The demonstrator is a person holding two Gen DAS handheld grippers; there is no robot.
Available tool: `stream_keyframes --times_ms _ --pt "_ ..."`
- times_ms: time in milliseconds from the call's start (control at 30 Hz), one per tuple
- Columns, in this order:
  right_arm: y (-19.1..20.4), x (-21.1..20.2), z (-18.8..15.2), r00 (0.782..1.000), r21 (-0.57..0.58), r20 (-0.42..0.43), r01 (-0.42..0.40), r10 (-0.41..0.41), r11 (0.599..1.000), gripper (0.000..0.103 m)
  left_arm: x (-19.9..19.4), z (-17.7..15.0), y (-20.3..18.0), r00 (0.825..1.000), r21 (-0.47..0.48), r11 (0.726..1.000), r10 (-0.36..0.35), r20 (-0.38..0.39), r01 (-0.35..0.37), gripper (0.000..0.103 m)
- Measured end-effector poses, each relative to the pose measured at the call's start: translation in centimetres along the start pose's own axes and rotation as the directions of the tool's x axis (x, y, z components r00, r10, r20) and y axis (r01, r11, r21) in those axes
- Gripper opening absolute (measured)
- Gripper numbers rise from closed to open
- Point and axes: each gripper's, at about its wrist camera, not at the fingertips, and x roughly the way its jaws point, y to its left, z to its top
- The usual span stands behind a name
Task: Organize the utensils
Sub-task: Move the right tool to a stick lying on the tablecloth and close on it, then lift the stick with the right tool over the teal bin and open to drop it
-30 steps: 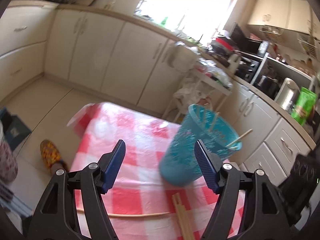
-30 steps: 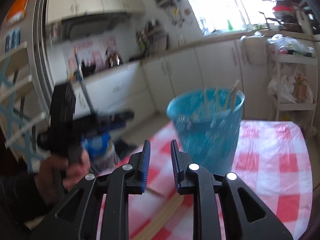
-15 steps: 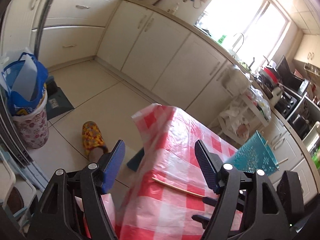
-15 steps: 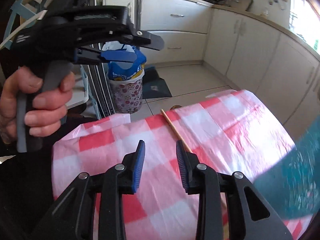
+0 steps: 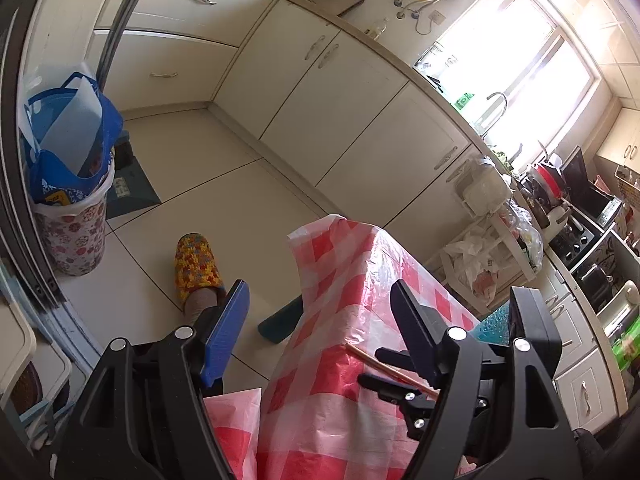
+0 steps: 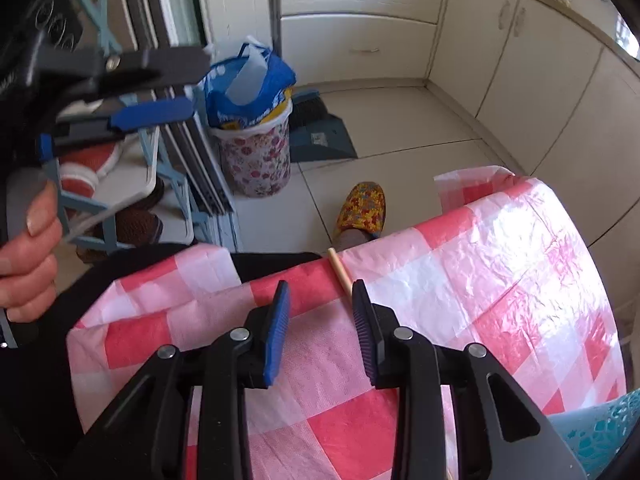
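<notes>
Over checkered tablecloth (image 6: 500, 280): right tongs (image 6: 320, 312) half spread beside chopstick (image 6: 339, 272); left tongs (image 5: 316, 320) spread wide, holding nothing.

Both wrist views look down, close over the red-checked plastic tablecloth (image 5: 344, 360) (image 6: 500, 280). They share the thin wooden stick (image 5: 384, 368) (image 6: 340, 272) and, seemingly, one floral slipper (image 5: 196, 264) (image 6: 362, 208).

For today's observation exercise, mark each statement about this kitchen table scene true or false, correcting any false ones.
1. The right hand-held gripper is open. True.
2. A wooden stick lies on the checked tablecloth. True.
3. The right hand-held gripper clamps the stick. False: the stick lies beside its right finger, ungripped.
4. The left hand-held gripper holds a spoon. False: it is open and holds nothing.
5. The slipper sits on the table. False: on the floor.
</notes>
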Motion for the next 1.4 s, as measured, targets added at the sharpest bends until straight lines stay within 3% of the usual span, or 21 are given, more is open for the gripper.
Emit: stream_keyframes --times_ms 167,200,233,367,500,633,733,833,933,1067,1133,1267,1333,1400 --pt "-0.4 0.8 0.2 0.999 -0.003 -0.041 0.006 -0.006 1.0 0.025 0.0 0.0 -0.3 1.0 0.002 1.0 -0.008 -0.001 0.008 0.069" --pt "-0.4 0.7 0.1 0.999 0.007 -0.049 -0.011 0.011 1.0 0.013 -0.1 0.0 -0.4 1.0 0.005 1.0 -0.008 -0.002 0.008 0.069" --pt "-0.5 0.6 0.1 0.998 0.01 -0.056 -0.024 0.024 1.0 0.011 -0.1 0.0 -0.5 1.0 0.007 1.0 -0.009 -0.002 0.009 0.069" --pt "0.5 -0.3 -0.7 0.997 -0.016 -0.062 0.033 -0.034 0.999 0.005 -0.3 -0.2 -0.9 1.0 0.012 1.0 -0.009 -0.004 0.009 0.069" --pt "0.4 -4.2 -3.1 0.998 0.089 0.053 0.015 -0.02 0.996 0.005 -0.7 -0.7 -2.0 1.0 0.041 0.999 -0.015 -0.008 0.016 0.069" --pt "0.3 -10.3 -6.8 0.971 0.239 0.238 -0.019 -0.039 0.971 0.005 -1.0 -1.8 -4.8 0.999 0.115 0.993 -0.04 -0.017 0.041 0.069" --pt "0.1 -15.5 -10.5 0.915 0.367 0.38 -0.017 -0.133 0.93 0.005 -1.1 -3.1 -7.7 0.996 0.183 0.979 -0.081 -0.033 0.086 0.07" --pt "-0.2 -20.5 -14.6 0.817 0.482 0.493 0.03 -0.299 0.876 0.005 -1.0 -4.8 -11.1 0.988 0.257 0.955 -0.137 -0.067 0.15 0.07" --pt "-0.9 -24.5 -17.0 0.694 0.556 0.582 0.039 -0.423 0.83 0.005 -0.7 -6.8 -14.6 0.975 0.314 0.924 -0.193 -0.111 0.218 0.07" --pt "-1.4 -28.8 -16.8 0.513 0.568 0.675 0.098 -0.53 0.817 0.005 -0.7 -8.7 -18.0 0.951 0.37 0.877 -0.268 -0.157 0.308 0.07" --pt "-1.5 -30.1 -16.1 0.441 0.567 0.702 0.13 -0.56 0.813 0.005 -0.7 -9.3 -19.2 0.937 0.389 0.853 -0.299 -0.179 0.347 0.07" --pt "-2.0 -31.9 -15.1 0.342 0.566 0.724 0.2 -0.599 0.8 0.005 -0.9 -10.0 -20.5 0.928 0.424 0.825 -0.32 -0.192 0.373 0.07" --pt "-2.2 -32.3 -14.3 0.311 0.568 0.728 0.225 -0.611 0.792 0.005 -0.7 -10.1 -20.4 0.928 0.423 0.827 -0.315 -0.197 0.37 0.071" --pt "-2.7 -32.0 -13.4 0.297 0.569 0.723 0.255 -0.624 0.782 0.005 -0.5 -10.1 -20.0 0.932 0.41 0.838 -0.303 -0.2 0.36 0.071"
